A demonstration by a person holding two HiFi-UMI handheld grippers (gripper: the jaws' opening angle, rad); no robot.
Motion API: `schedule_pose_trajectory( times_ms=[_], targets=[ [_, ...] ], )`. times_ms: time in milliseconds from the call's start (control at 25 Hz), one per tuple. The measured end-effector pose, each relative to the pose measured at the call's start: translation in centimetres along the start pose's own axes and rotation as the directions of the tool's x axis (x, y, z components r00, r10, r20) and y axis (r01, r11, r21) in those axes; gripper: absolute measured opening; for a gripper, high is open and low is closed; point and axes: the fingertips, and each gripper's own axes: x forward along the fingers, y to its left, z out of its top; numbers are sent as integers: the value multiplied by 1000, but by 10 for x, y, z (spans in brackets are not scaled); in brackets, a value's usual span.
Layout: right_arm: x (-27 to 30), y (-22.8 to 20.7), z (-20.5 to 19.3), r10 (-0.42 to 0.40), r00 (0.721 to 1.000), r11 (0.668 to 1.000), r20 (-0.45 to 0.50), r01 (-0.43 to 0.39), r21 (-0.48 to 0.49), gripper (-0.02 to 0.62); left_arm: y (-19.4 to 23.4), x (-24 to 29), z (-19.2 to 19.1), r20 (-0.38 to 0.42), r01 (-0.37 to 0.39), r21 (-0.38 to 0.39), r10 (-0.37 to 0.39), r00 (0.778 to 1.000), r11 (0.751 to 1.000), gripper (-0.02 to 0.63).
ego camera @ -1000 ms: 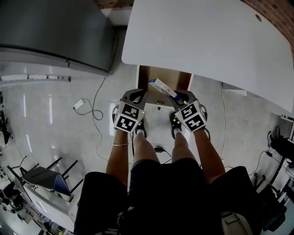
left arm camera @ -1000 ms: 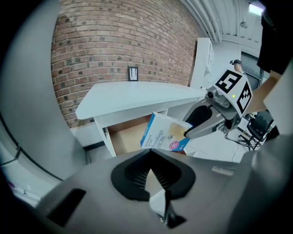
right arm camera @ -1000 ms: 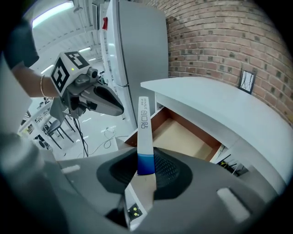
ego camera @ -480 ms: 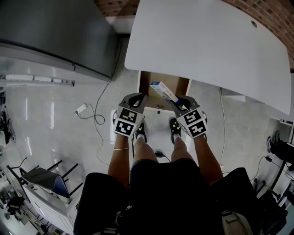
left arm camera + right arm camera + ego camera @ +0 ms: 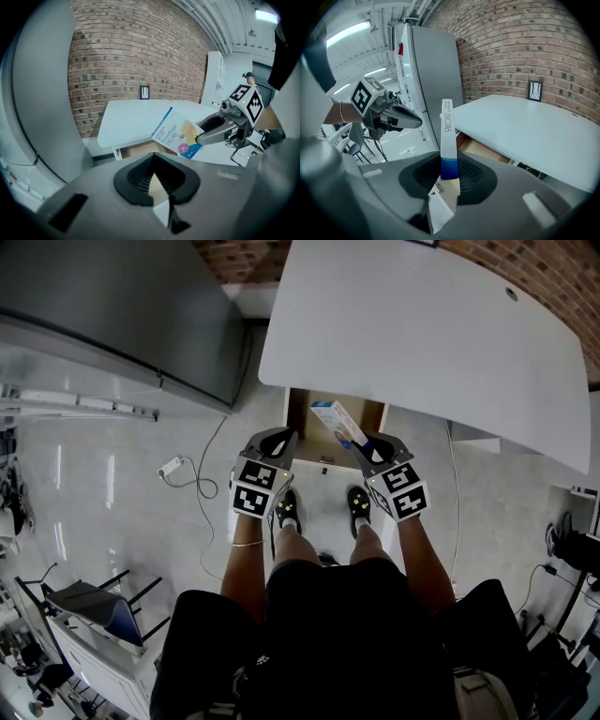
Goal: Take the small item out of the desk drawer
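Bandage box [image 5: 337,423] is out of the drawer, pinched in the right tool. Layout, big to small:

- desk [image 5: 422,352]: white top, straight ahead of the person.
- drawer [image 5: 302,414]: open under the desk's near edge, wood interior showing, between the two tools in the head view.
- left tool [image 5: 274,439]: jaws pressed together on nothing, at the drawer's left front corner (contact with the drawer front: can't tell).
- right tool [image 5: 370,448]: jaws partly spread, clamped flat on the box's blue end.
- box: long axis runs from the right tool's tips forward and to the left, so the free end hangs over the open drawer, just short of the desk edge. It sits edge-on and upright in the right gripper view, broad printed face toward the left tool.

My read: extraction is essentially done. Placing it on the desk means going forward and over the edge, free end leading. The left tool is the free one, and nearer the drawer front if it needs closing.
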Motion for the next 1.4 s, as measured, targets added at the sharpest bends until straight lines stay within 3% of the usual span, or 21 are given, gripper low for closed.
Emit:
schedule_pose_trajectory(
  times_ms=[760,1400],
  targets=[
    [-42,4,45,3,990,999,141,-8,35,100,-2,-40,41,96,-59,-26,61,993,998,-2],
    [-83,6,87,0,967,998,253,-17,67,100,-2,-68,90,225,-68,-21,71,972,997,-2]
  ],
)
